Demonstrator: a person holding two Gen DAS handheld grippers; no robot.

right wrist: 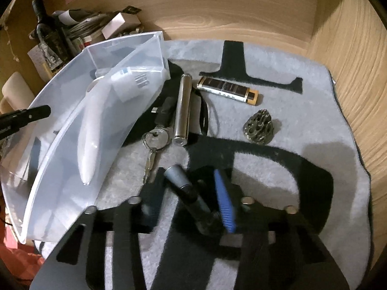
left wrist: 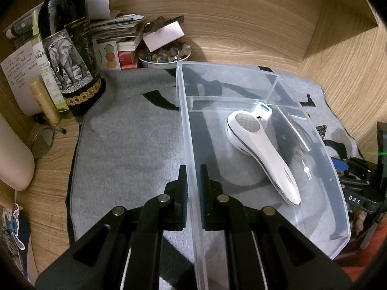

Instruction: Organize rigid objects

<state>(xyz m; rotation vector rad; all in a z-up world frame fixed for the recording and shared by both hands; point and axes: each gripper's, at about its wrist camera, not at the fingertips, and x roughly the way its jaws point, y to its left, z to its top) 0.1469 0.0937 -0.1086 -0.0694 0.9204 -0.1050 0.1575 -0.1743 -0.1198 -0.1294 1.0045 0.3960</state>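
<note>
Already sorted: one thing only — the white handheld device (left wrist: 263,149) lies in the large near compartment of the clear plastic bin (left wrist: 186,111); the small far compartment looks bare.
Left gripper (left wrist: 192,176): pressed together on the bin's left wall, one finger outside, one inside, steadying it.
Right gripper (right wrist: 189,181): fingers close around a dark pen-like cylinder (right wrist: 186,188) on the grey mat (right wrist: 302,125), just right of the bin; the view is blurred, so I cannot tell whether the pads already press on it.
Still on the mat: bunch of keys (right wrist: 154,142), silver tube (right wrist: 182,113), black USB-type plug (right wrist: 164,111), gold-and-brown lighter (right wrist: 227,89), dark knobbly ornament (right wrist: 258,128) — all outside the bin.
Progress: early, by my reading; one item in, about six to go.
Next: probably the dark cylinder goes into the bin.
</note>
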